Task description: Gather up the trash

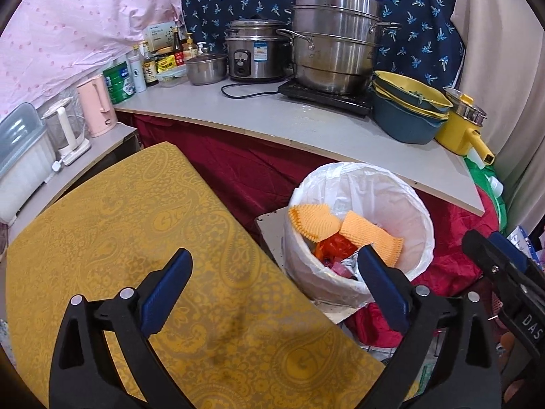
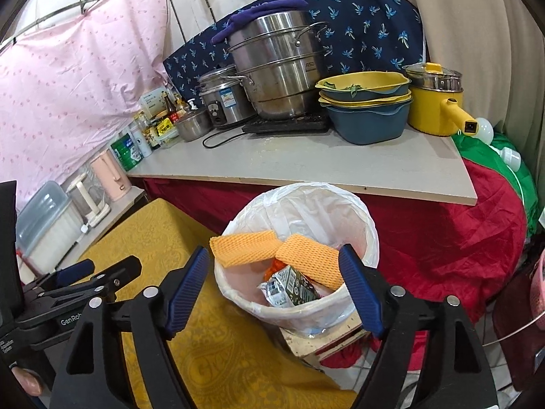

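Note:
A white bin [image 1: 361, 235] [image 2: 299, 266] lined with a plastic bag stands on a low block beside the yellow-clothed table [image 1: 136, 238] [image 2: 177, 341]. Inside lie two orange foam nets [image 1: 316, 225] [image 2: 245, 247], red scraps [image 1: 333, 248] and a crumpled foil packet [image 2: 289, 288]. My left gripper [image 1: 276, 289] is open and empty, over the table's right edge near the bin. My right gripper [image 2: 276, 293] is open and empty in front of the bin, with the packet seen between its fingers down inside the bin. The left gripper [image 2: 78, 272] also shows at the left of the right wrist view.
Behind the bin a grey counter [image 1: 272, 119] [image 2: 306, 163] over red cloth carries steel pots [image 1: 333, 41], a rice cooker [image 1: 255, 54], stacked bowls [image 1: 405, 109], a yellow pot [image 2: 436, 102], bottles [image 1: 153, 58]. A pink kettle [image 1: 97, 109] and glass kettle stand left.

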